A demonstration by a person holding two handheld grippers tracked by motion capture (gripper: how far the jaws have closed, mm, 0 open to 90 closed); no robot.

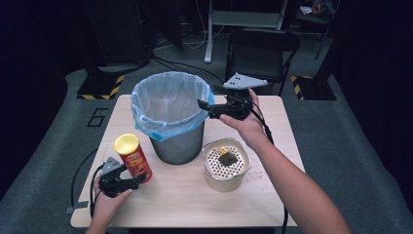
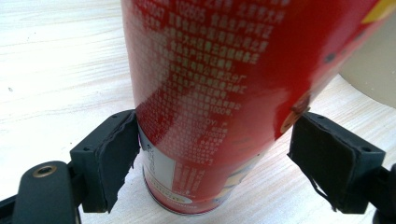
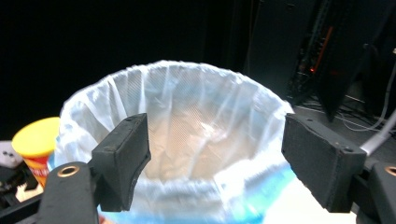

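Now the left tool (image 2: 215, 154) brackets the red chip can (image 2: 224, 93) low down, one pad touching, left of the lined trash bin (image 1: 171, 117); the right tool (image 3: 215, 163) gapes wide above the bin's rim.

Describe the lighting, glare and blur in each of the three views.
High view: the light wooden table is brightly lit, the surrounding room falls into darkness. Left gripper view: the red cardboard crisp tube is so close that its small print is soft, with a glossy sheen. Right gripper view: the white plastic liner of the metal bin is overexposed and slightly blurred against a black background.
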